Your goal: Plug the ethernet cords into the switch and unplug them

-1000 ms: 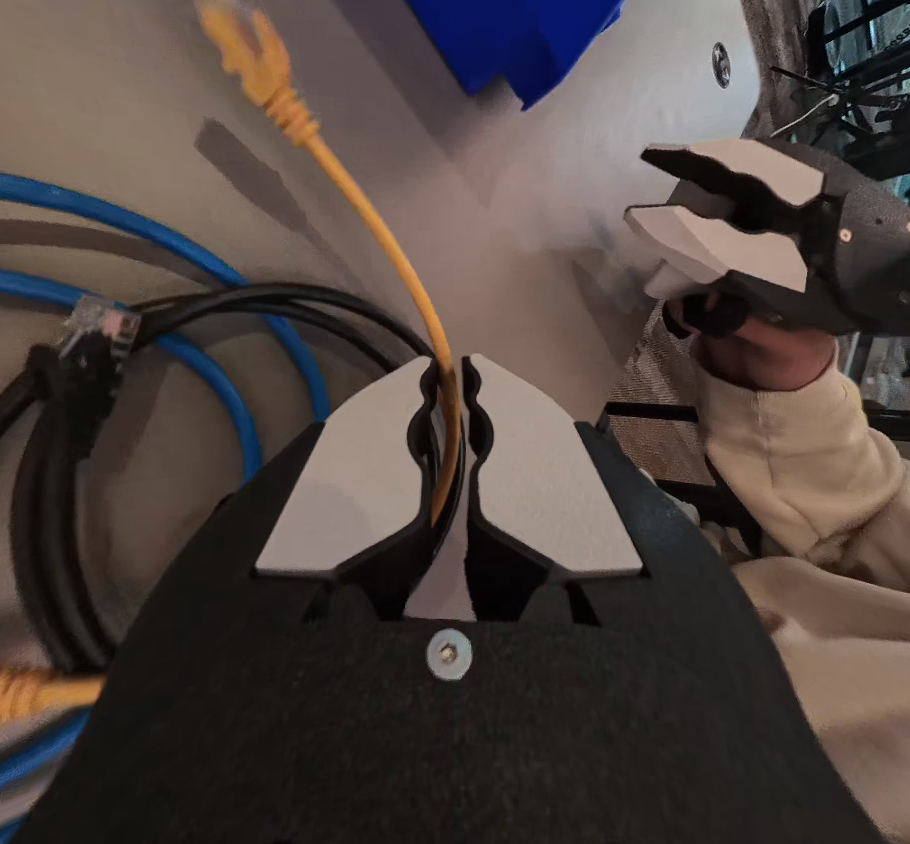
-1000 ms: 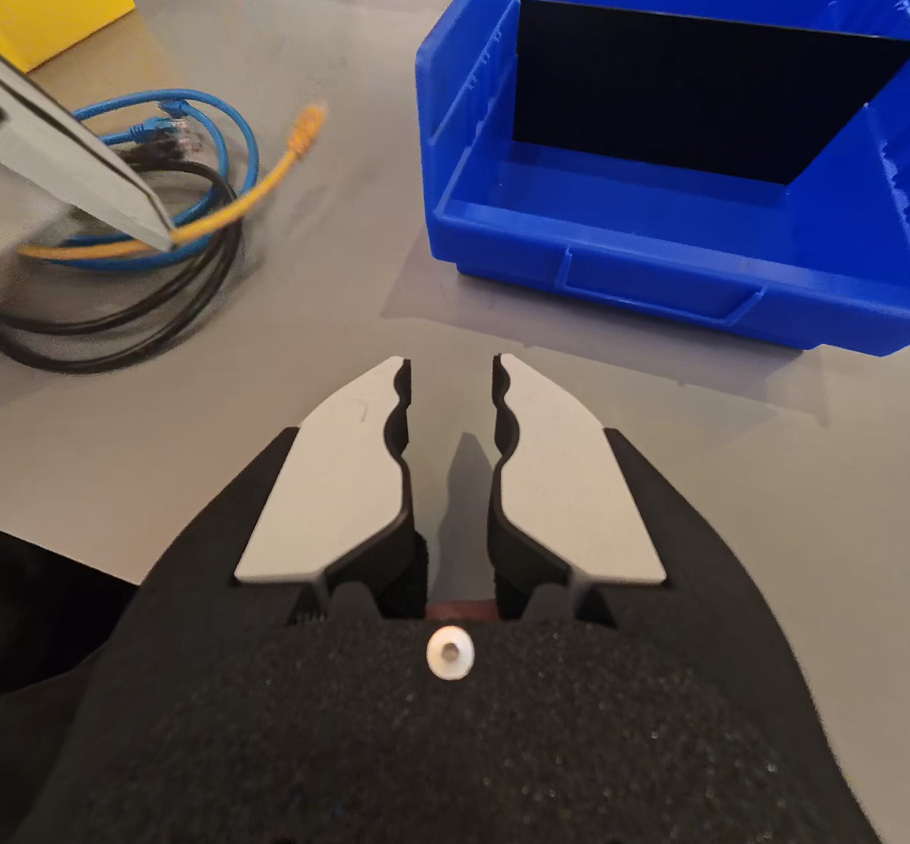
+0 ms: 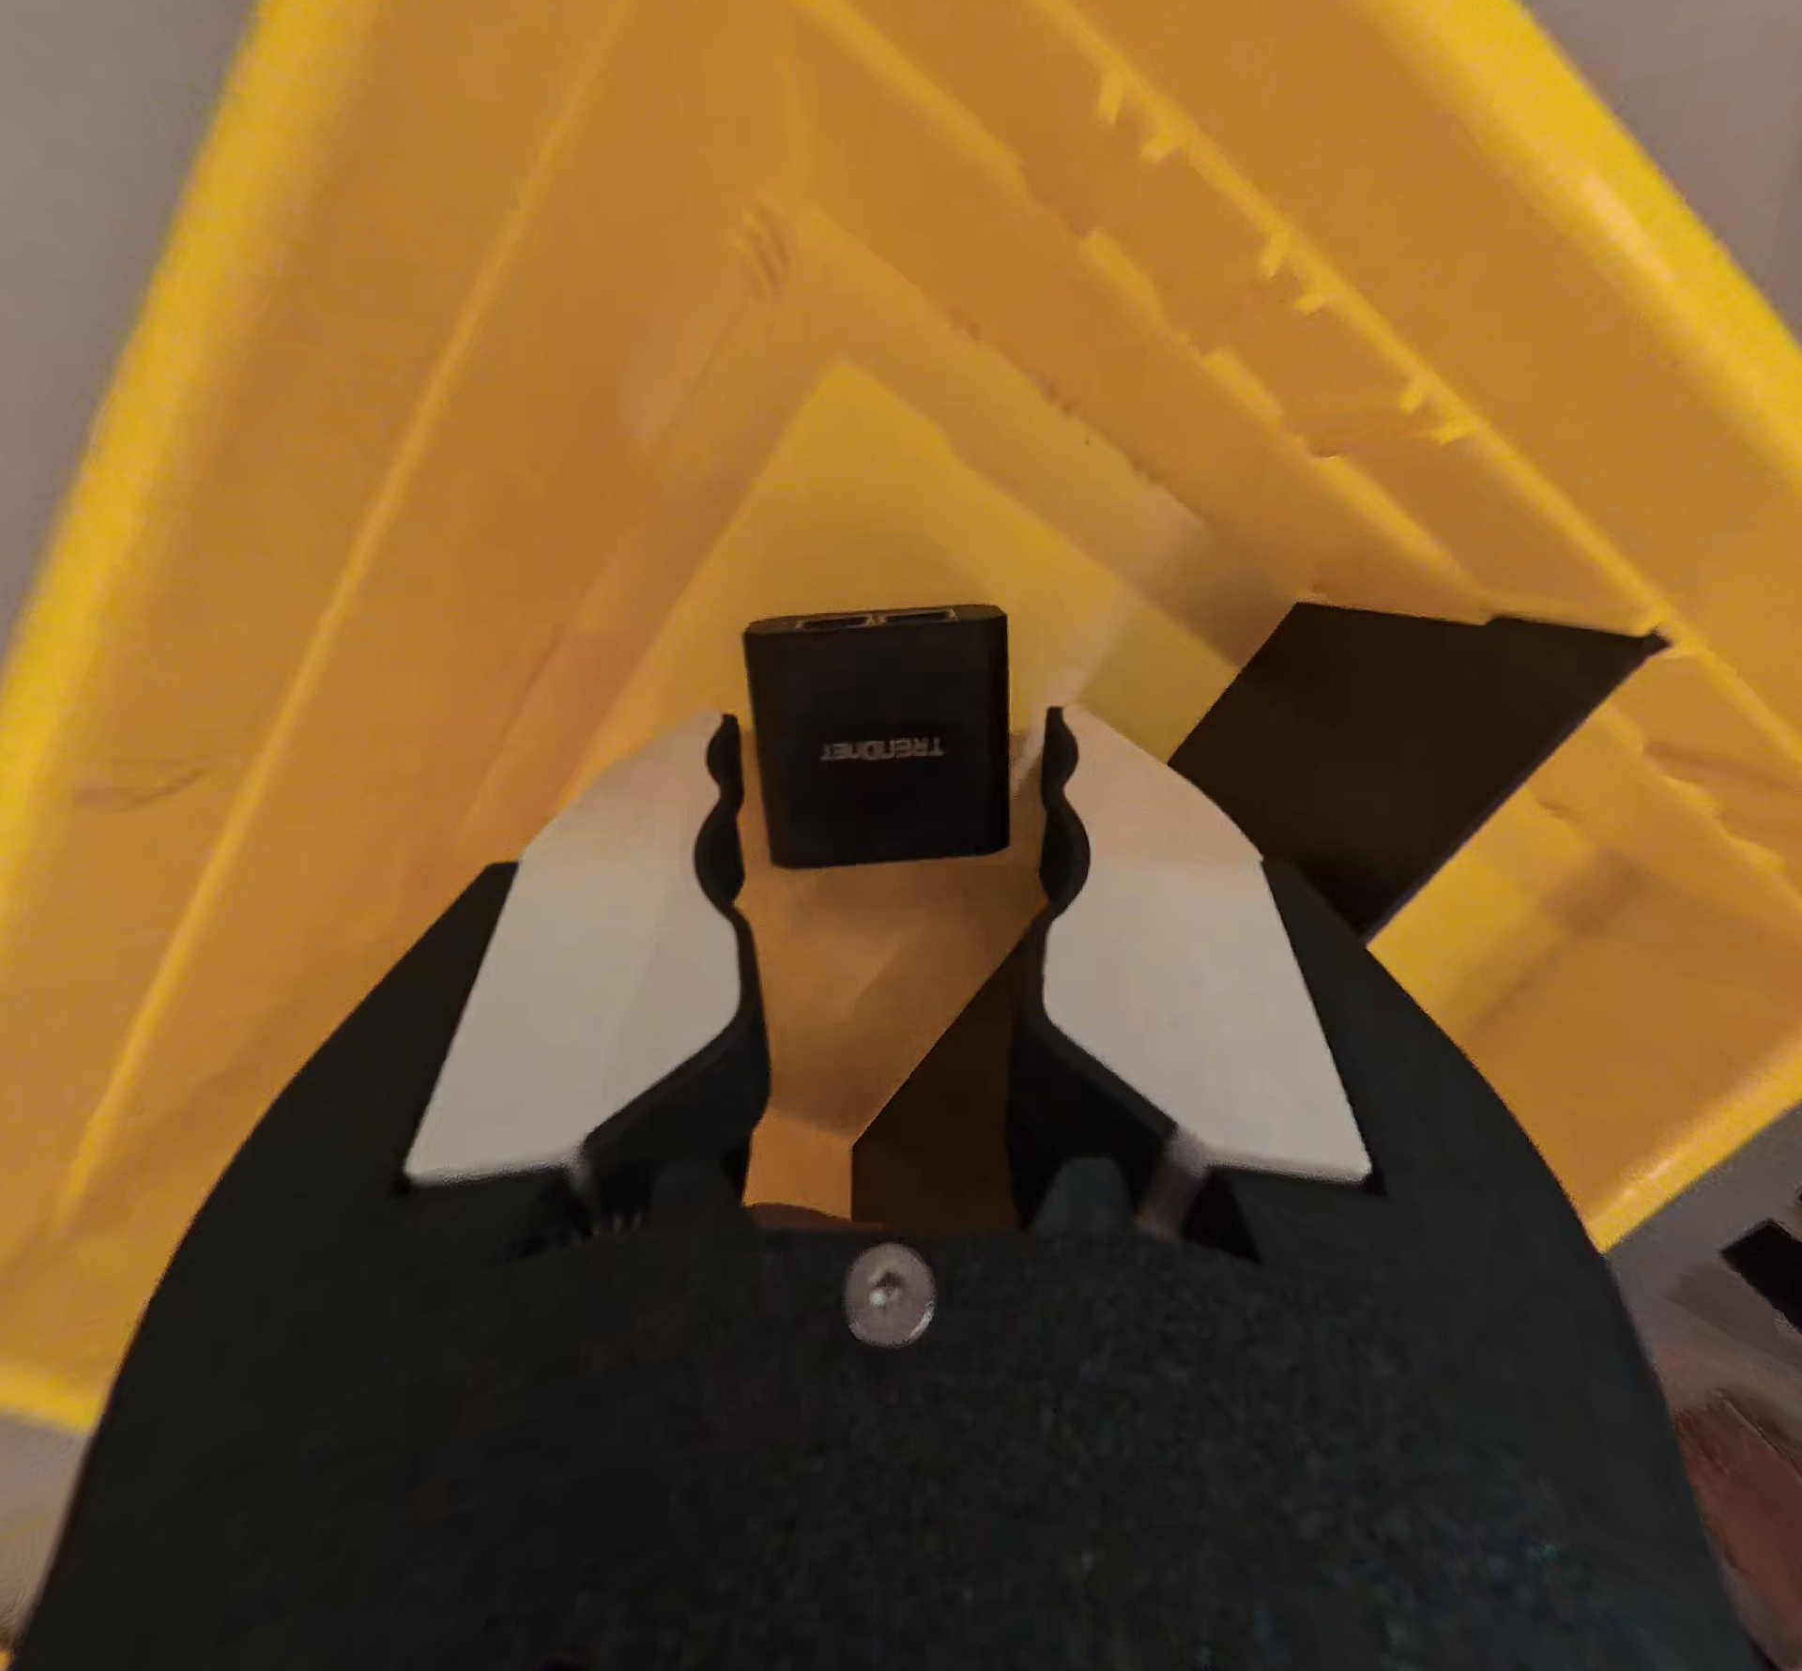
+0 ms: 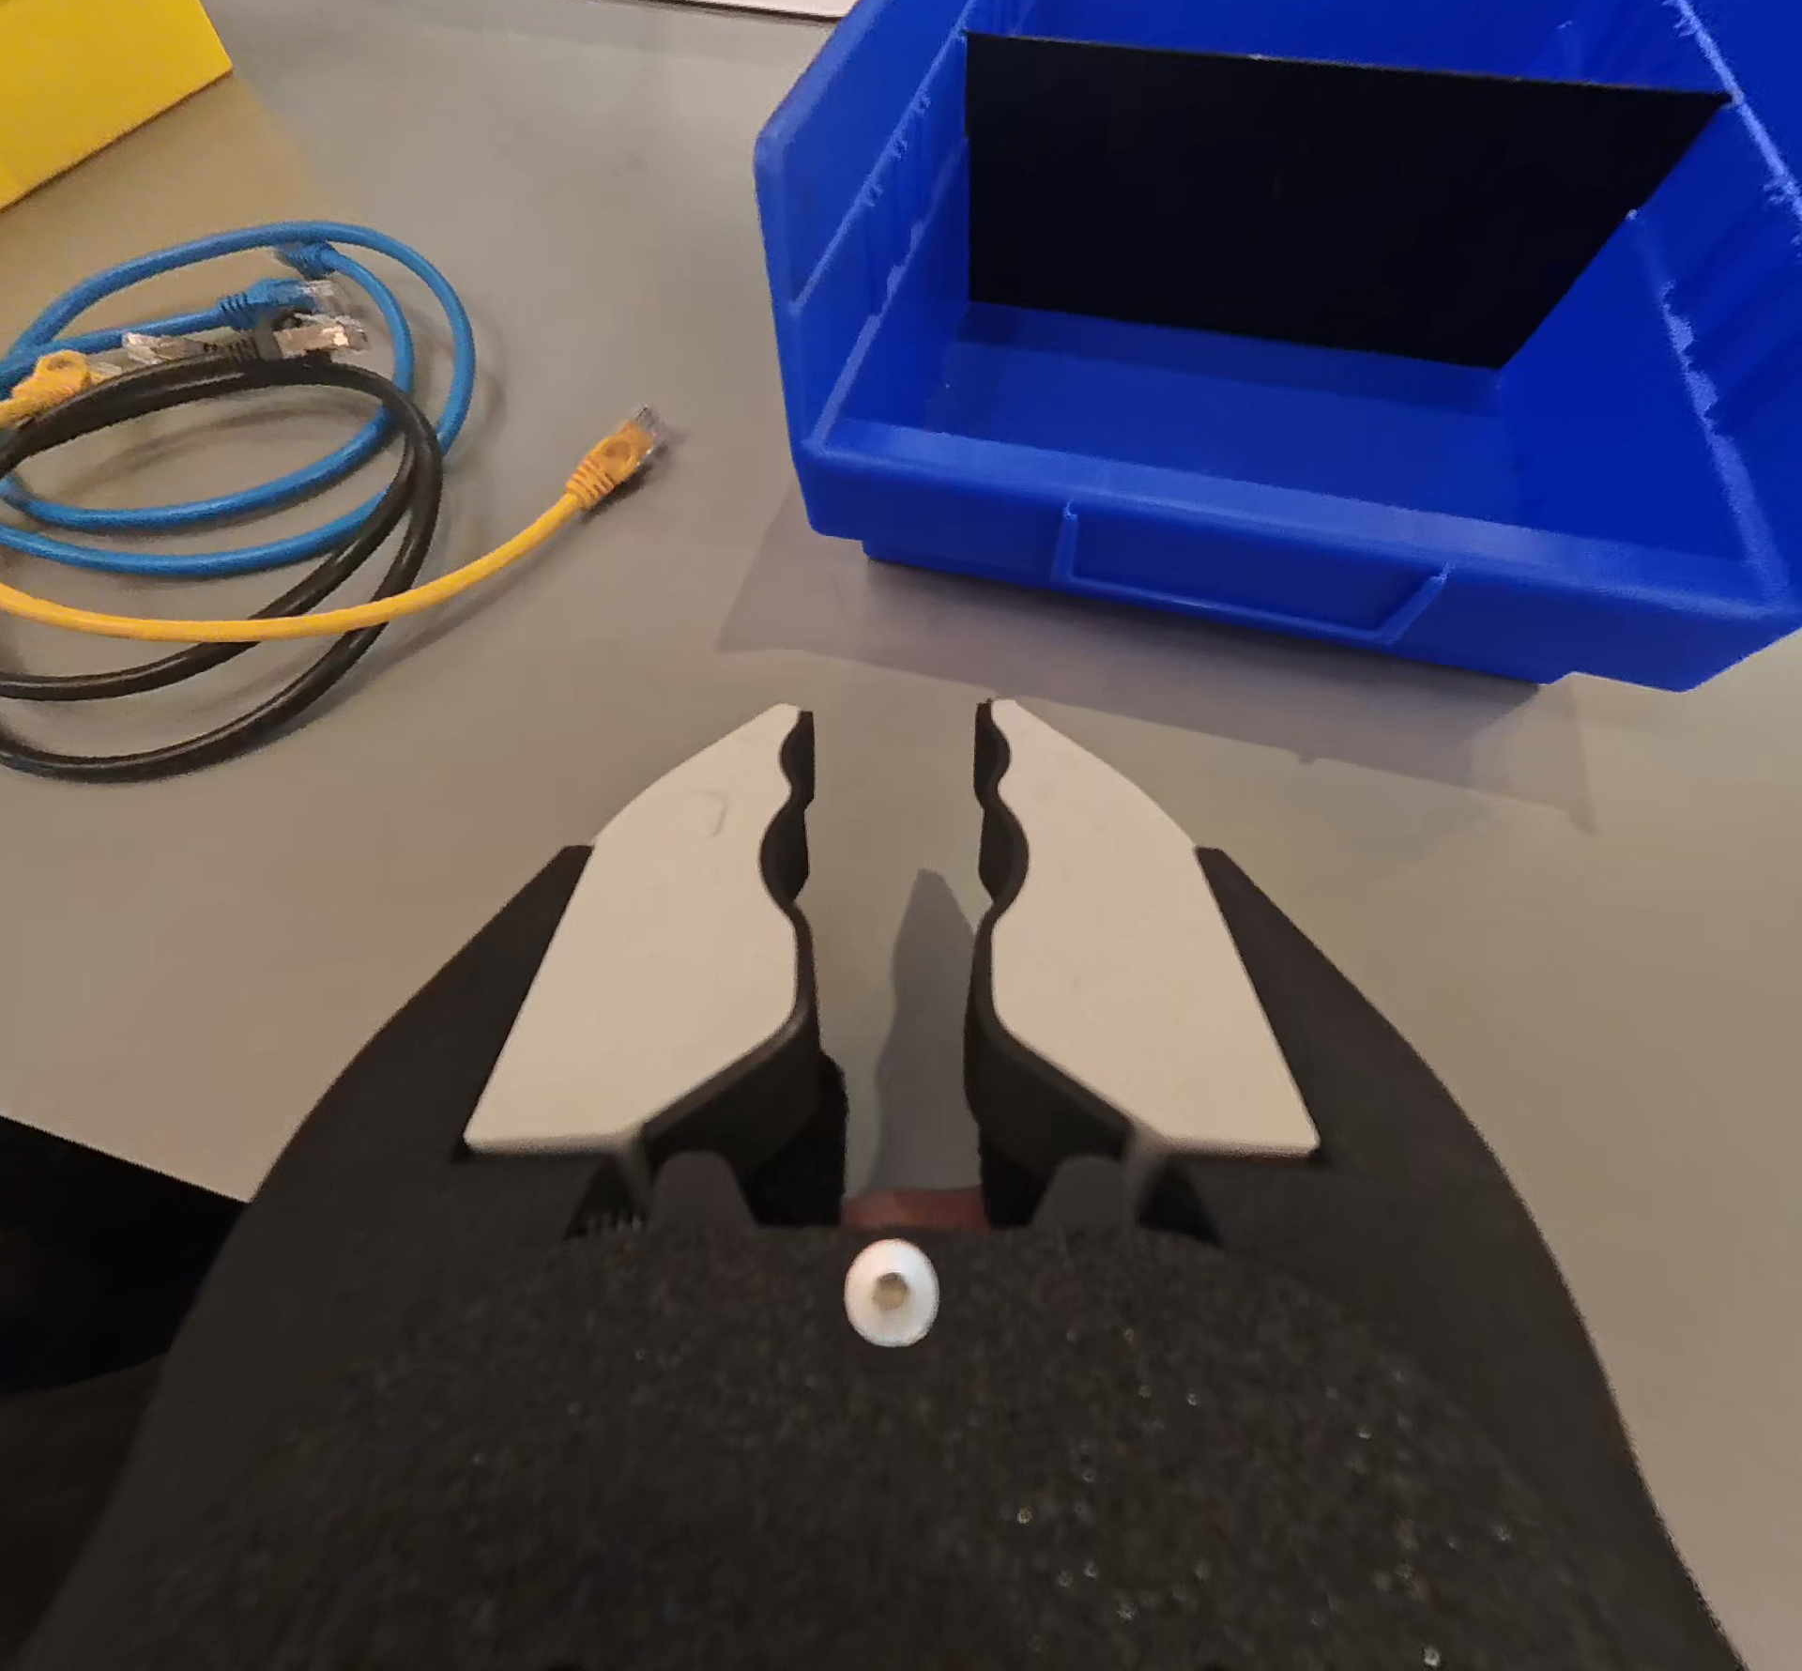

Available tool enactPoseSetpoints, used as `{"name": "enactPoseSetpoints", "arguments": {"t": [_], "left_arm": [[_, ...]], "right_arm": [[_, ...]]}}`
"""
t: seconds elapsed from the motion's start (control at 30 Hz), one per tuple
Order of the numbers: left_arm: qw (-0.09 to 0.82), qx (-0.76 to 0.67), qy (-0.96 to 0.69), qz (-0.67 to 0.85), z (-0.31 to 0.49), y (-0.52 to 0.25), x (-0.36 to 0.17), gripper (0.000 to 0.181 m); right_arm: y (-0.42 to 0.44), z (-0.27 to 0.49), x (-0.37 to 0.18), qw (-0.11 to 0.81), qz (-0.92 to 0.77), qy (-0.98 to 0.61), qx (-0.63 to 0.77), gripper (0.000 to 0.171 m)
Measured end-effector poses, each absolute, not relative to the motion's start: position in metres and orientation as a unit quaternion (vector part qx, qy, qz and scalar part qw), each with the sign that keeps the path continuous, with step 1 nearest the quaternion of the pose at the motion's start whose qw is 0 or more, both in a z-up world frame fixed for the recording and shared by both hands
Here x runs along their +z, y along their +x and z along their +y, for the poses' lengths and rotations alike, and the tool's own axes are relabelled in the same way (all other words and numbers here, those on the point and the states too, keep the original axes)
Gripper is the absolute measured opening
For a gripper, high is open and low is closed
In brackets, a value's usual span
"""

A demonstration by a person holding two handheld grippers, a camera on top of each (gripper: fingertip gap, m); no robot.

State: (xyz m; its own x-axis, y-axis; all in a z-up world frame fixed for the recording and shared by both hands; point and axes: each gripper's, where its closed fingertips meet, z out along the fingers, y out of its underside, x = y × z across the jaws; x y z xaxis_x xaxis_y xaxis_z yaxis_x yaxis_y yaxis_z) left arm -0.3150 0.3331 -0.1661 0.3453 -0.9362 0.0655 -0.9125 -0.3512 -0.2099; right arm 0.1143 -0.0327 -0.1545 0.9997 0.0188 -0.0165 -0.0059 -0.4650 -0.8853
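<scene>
- Black switch (image 3: 876,746) sits in the yellow bin (image 3: 390,551), between the spread left gripper (image 3: 885,727), ungrasped.
- Right gripper (image 4: 892,717) spread, empty; cords (image 4: 293,493) lie on the table (image 4: 585,161), none plugged yet.

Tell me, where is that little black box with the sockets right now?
In the left wrist view, the black switch lies inside the yellow bin, between the tips of the open left gripper, with a black divider to its right.
</scene>
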Motion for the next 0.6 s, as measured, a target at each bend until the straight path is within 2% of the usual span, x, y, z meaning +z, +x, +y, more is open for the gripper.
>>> {"name": "enactPoseSetpoints", "arguments": {"t": [0.1,0.23,0.33,0.43,0.6], "left_arm": [[0.024,-0.053,-0.812,0.580,0.332,-0.325,-0.188,0.062],[0.013,-0.017,-0.802,0.597,0.333,-0.327,-0.194,0.059],[0.046,-0.009,-0.784,0.619,0.336,-0.326,-0.185,0.059],[0.096,-0.047,-0.775,0.623,0.328,-0.318,-0.150,0.059],[0.202,-0.120,-0.731,0.641,0.288,-0.292,-0.058,0.059]], "right_arm": [[0.116,-0.034,-0.160,0.511,-0.006,-0.859,0.010,0.031],[0.115,-0.033,-0.161,0.509,-0.010,-0.860,0.008,0.031],[0.112,-0.032,-0.157,0.516,-0.018,-0.856,0.002,0.031],[0.107,-0.031,-0.151,0.526,-0.036,-0.850,-0.009,0.031],[0.076,-0.017,-0.142,0.543,-0.080,-0.836,0.027,0.031]]}}
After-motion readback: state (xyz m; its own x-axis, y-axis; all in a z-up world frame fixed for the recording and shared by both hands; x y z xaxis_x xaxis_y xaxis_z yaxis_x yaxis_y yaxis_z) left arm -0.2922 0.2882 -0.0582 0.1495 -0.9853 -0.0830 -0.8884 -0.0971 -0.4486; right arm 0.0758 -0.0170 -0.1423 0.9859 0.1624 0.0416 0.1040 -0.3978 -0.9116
